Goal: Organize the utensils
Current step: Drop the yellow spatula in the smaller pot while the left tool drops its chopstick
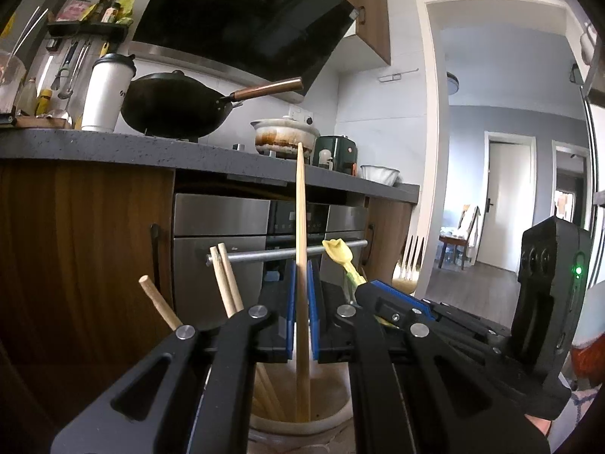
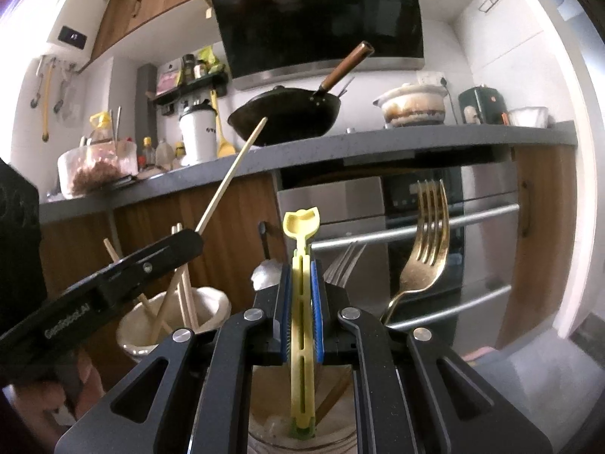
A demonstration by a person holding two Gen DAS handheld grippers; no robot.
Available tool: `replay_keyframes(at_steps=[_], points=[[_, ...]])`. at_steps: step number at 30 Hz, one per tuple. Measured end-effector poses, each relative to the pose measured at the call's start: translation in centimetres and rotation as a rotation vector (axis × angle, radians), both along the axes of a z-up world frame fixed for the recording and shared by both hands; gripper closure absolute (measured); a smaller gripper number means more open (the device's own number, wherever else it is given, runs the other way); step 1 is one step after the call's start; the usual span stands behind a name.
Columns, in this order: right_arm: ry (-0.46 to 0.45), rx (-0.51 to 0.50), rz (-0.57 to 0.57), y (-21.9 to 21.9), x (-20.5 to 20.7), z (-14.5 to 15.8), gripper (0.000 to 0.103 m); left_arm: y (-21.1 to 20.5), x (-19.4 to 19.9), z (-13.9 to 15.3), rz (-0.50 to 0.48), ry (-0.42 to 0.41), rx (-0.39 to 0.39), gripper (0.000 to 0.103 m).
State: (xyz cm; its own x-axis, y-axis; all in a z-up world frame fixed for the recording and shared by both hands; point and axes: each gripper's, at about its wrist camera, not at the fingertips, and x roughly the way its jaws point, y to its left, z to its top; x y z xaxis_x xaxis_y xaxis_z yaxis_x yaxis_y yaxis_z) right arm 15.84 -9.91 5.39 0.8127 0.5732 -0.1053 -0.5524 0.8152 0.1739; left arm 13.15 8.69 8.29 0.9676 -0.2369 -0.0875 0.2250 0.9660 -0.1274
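Observation:
My left gripper [image 1: 301, 287] is shut on a single wooden chopstick [image 1: 301, 227] that stands upright with its lower end inside a cream ceramic holder [image 1: 325, 422]. Other chopsticks [image 1: 227, 283] lean in that holder. My right gripper [image 2: 301, 287] is shut on a yellow plastic utensil [image 2: 301, 265], upright over a second container [image 2: 272, 435]. A gold fork [image 2: 425, 249] stands in that container to the right. The left gripper [image 2: 181, 244] and its chopstick [image 2: 234, 174] show at the left of the right wrist view, above the cream holder [image 2: 130, 335].
A grey countertop [image 1: 113, 147] runs across ahead, with a black wok [image 1: 174, 108], a white tumbler [image 1: 104, 92] and a stained pot [image 1: 285, 136]. Below it are wooden cabinets and a steel oven with a bar handle [image 1: 264, 254]. A doorway [image 1: 506, 174] opens at right.

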Motion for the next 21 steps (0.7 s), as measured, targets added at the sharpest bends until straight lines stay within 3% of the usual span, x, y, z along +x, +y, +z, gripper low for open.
replay_keyframes(at_steps=[9,21], points=[[0.006,-0.036,-0.012,0.3,0.4,-0.4,0.093,-0.8,0.9,-0.6,0.012,-0.002,0.045,0.097],[0.022,-0.052,-0.009,-1.2,-1.9,-0.4,0.093,0.8,-1.5,-1.1,-0.003,0.011,0.005,0.097]])
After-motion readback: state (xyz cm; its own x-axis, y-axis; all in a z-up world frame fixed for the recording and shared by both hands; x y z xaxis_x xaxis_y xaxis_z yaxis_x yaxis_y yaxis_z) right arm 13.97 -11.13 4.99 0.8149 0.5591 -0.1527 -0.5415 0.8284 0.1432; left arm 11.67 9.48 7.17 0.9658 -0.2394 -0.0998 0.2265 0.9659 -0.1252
